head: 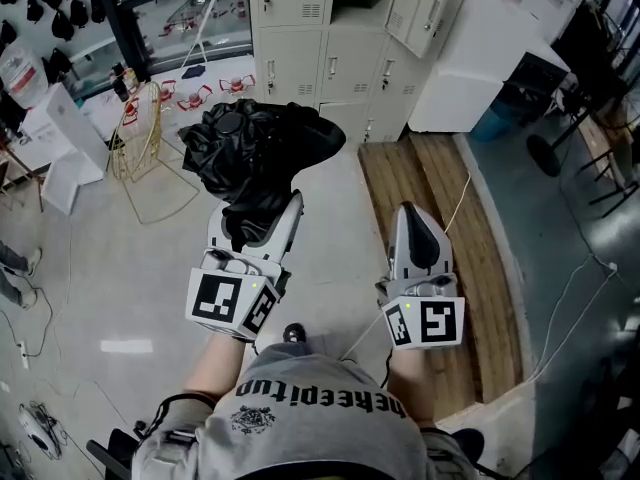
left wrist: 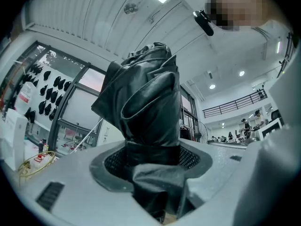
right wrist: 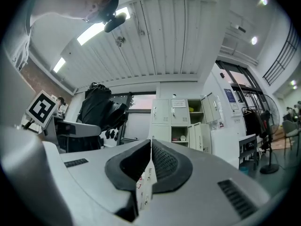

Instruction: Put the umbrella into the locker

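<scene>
The umbrella (head: 262, 146), black and gathered into a loose bundle, is pinched in your left hand-held gripper (head: 262, 223). In the left gripper view its narrow lower part (left wrist: 151, 157) fills the gap between the jaws. They stand wide and press on it from both sides, and the bulk of the fabric rises above them.

Your right hand-held gripper (head: 412, 216) is just beside it on the right and does not touch the bundle. Its jaws are pressed together with nothing between them.

Both point toward the lockers (head: 320, 53) ahead. In the right gripper view two compartments (right wrist: 180, 121) in one column stand open, and locker doors (right wrist: 210, 108) are swung out just to their right.

A strip of open floor (head: 335, 193) runs from you to the lockers. On the right it ends at the edge of a wooden platform (head: 440, 238), which has a thin cable (head: 458, 203) lying across it. A white cabinet (head: 480, 53) stands at the platform's far end. Left of the umbrella, a gold wire frame (head: 140, 138) stands on the floor.
</scene>
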Available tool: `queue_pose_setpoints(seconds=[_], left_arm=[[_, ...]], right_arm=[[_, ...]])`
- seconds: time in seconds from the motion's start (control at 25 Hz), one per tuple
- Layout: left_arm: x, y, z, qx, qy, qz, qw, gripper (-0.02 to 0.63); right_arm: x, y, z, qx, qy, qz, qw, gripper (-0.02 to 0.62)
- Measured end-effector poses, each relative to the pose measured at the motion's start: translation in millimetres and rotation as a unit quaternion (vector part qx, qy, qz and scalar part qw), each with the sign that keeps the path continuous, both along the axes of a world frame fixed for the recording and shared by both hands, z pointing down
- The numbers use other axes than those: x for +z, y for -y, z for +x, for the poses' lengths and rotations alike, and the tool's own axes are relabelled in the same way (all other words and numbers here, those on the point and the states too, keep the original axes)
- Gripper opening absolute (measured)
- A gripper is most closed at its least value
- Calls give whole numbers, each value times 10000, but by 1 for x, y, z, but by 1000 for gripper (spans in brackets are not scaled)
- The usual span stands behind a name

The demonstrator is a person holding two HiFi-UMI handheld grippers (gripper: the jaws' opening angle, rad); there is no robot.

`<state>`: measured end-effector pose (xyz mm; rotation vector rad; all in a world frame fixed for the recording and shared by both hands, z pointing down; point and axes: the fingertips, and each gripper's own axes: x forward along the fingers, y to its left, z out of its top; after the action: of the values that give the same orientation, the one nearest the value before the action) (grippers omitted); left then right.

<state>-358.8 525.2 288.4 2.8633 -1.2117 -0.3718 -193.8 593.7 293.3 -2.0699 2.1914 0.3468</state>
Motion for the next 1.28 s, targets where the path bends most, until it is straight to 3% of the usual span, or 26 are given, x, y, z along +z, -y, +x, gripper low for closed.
queue_pose_setpoints(seconds=[0.28, 0.72, 1.28], left_arm=[[-25, 42, -19, 232, -21, -59, 9997, 268], [-18, 69, -18, 349, -125, -188, 9991, 268], [-21, 165, 32, 230, -67, -55, 9997, 268]], right_arm=[[-25, 35, -27, 156, -49, -55, 9999, 11], [-18, 55, -22, 275, 45, -125, 9995, 11], [-20, 162, 28, 50, 78, -12, 10000, 11]])
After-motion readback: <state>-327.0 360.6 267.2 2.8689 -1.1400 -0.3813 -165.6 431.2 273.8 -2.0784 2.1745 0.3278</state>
